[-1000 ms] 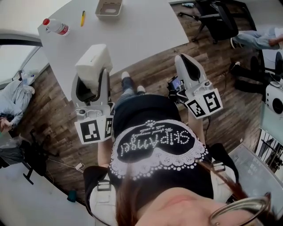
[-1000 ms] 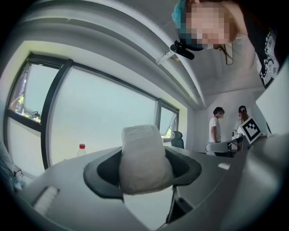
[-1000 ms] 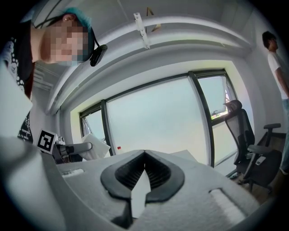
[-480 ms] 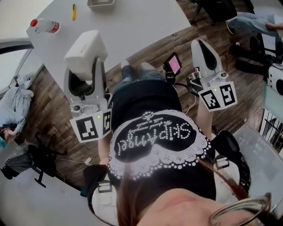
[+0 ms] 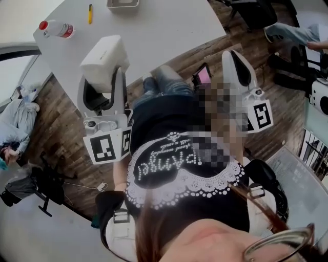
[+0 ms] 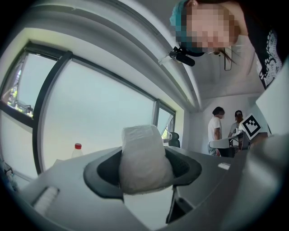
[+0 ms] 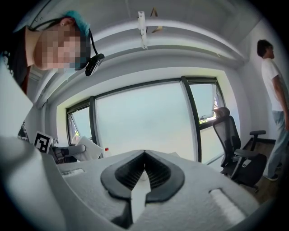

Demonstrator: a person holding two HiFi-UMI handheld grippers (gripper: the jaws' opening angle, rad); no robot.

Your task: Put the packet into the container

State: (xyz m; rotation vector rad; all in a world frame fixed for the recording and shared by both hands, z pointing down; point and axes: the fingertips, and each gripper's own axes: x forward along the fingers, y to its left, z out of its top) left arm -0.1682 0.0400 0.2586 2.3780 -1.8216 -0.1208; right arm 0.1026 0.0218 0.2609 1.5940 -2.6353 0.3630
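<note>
A white soft packet (image 5: 104,55) sits between the jaws of my left gripper (image 5: 105,72), which is shut on it over the near edge of the white table (image 5: 164,30). In the left gripper view the packet (image 6: 143,160) fills the gap between the dark pads. The container (image 5: 123,4), a shallow grey tray, stands at the table's far edge, well beyond the packet. My right gripper (image 5: 231,55) hovers off the table's right corner above the wooden floor. Its jaws (image 7: 144,155) are shut with nothing between them.
A plastic bottle with a red cap (image 5: 56,29) and a yellow pen (image 5: 90,13) lie on the table's far left. Office chairs (image 7: 237,151) and standing people (image 6: 216,131) are at the room's right side. A phone screen (image 5: 204,75) glows by my right gripper.
The left gripper has carried the packet a little further over the table's edge. The right gripper has tilted slightly and stays shut.
</note>
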